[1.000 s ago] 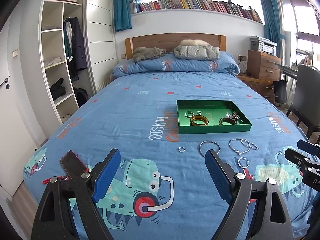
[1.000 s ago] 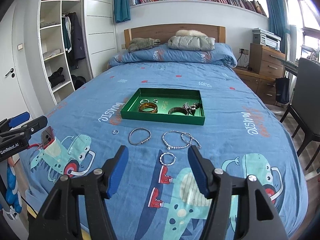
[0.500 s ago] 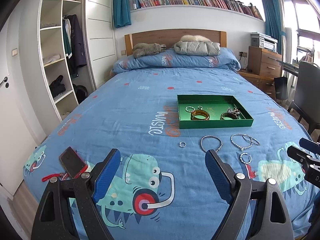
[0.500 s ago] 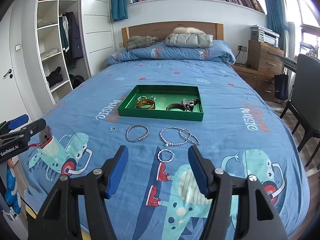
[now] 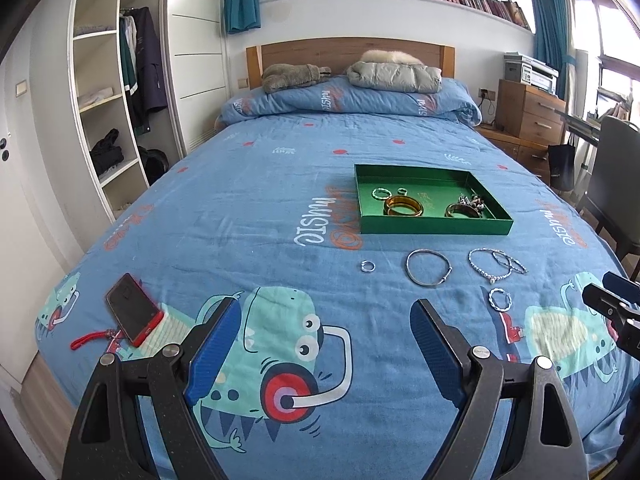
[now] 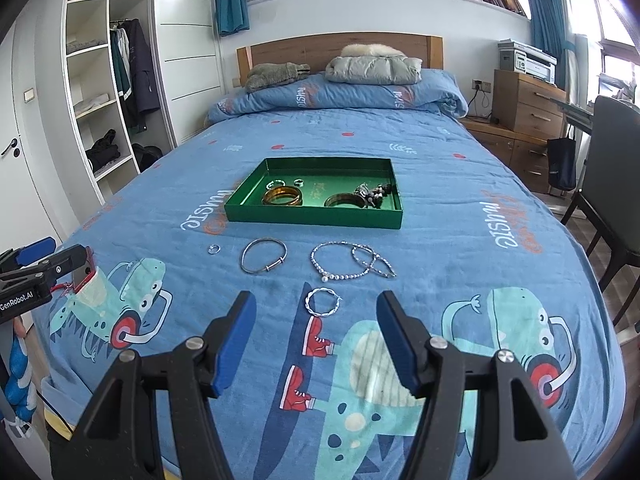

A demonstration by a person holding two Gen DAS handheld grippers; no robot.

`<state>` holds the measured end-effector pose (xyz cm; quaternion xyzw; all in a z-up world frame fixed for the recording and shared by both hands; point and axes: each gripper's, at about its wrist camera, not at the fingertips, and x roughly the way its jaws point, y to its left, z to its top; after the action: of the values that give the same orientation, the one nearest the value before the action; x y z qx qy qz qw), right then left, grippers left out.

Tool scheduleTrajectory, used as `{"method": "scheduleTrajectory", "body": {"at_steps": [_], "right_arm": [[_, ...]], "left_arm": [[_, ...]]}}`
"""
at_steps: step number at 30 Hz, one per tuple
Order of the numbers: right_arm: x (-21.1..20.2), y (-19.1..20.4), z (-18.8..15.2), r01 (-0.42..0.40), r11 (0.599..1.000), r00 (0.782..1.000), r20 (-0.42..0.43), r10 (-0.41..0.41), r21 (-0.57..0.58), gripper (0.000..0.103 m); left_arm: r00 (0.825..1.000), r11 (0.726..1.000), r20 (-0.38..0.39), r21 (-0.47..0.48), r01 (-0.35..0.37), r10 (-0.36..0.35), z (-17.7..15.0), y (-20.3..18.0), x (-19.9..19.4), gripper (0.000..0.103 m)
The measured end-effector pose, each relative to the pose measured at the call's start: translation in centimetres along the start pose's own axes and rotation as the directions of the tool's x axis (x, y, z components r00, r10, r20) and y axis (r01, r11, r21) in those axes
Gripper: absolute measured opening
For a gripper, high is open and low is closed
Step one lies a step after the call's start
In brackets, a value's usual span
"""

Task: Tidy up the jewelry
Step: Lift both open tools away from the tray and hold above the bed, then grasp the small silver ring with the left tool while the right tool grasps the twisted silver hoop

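On the blue cartoon bedspread (image 6: 460,208) sat a shallow green tray (image 6: 256,184), already holding two amber bangles (image 6: 282,197), two small silver rings (image 6: 275,183) and a dark beaded tangle (image 6: 372,193). Just in front of the tray, loose on the cover, lay a tiny ring (image 6: 214,249), a plain silver bangle (image 6: 264,255), a beaded bracelet (image 6: 340,266) overlapping a thin chain one (image 6: 374,261), and nearest me a twisted silver hoop (image 6: 323,301). My right tongs (image 6: 316,322) hung wide open and empty, the hoop just beyond the gap between the tips. My left tongs (image 5: 326,330) gaped wider, empty too, over the monster print, with a red-cased phone (image 5: 134,314) lying off to their left.
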<state>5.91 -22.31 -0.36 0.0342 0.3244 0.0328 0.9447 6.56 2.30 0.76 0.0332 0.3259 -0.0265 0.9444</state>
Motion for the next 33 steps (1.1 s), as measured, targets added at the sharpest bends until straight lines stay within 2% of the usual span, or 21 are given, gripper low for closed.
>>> {"method": "scheduleTrajectory", "body": {"at_steps": [6,9,20,24,29,31,32,33], "right_arm": [[2.1,-1.0,-0.8,-0.007,1.000,0.999,-0.036,0.008,0.021,0.061],[3.7,-1.2,-1.2,-0.011,1.000,0.998,-0.059,0.013,0.024,0.061],[12.2,-1.5,-1.8,-0.051,0.999,0.982,-0.179,0.053,0.012,0.061],[14.7,-1.4,-1.9,-0.070,0.998,0.975,-0.211,0.069,0.005,0.061],[16.2,-1.0,-2.1,-0.078,0.997,0.974,-0.213,0.073,-0.014,0.061],[16.4,-0.8,-2.2,-0.076,0.997,0.977,-0.204,0.069,-0.028,0.060],[16.4,-0.6,-2.3,-0.076,0.996,0.977,-0.201,0.067,-0.037,0.056],[16.3,-0.4,-2.3,-0.073,0.996,0.978,-0.199,0.062,-0.049,0.046]], "left_arm": [[0.999,1.000,-0.035,0.000,0.027,-0.027,-1.0,0.7,2.2,0.086],[0.996,0.998,-0.059,0.001,0.063,-0.063,-1.3,0.6,3.9,0.084],[0.974,0.987,-0.164,0.020,0.162,-0.157,-0.3,-1.2,13.2,0.078],[0.962,0.983,-0.209,0.013,0.185,-0.178,0.3,-1.9,16.9,0.065],[0.955,0.979,-0.226,0.025,0.202,-0.191,0.9,-2.9,19.9,0.061],[0.951,0.978,-0.245,0.036,0.205,-0.190,1.2,-3.2,21.1,0.047],[0.947,0.977,-0.255,0.036,0.208,-0.193,1.2,-3.3,21.7,0.044],[0.947,0.977,-0.255,0.035,0.209,-0.193,1.3,-3.4,22.1,0.042]]}}
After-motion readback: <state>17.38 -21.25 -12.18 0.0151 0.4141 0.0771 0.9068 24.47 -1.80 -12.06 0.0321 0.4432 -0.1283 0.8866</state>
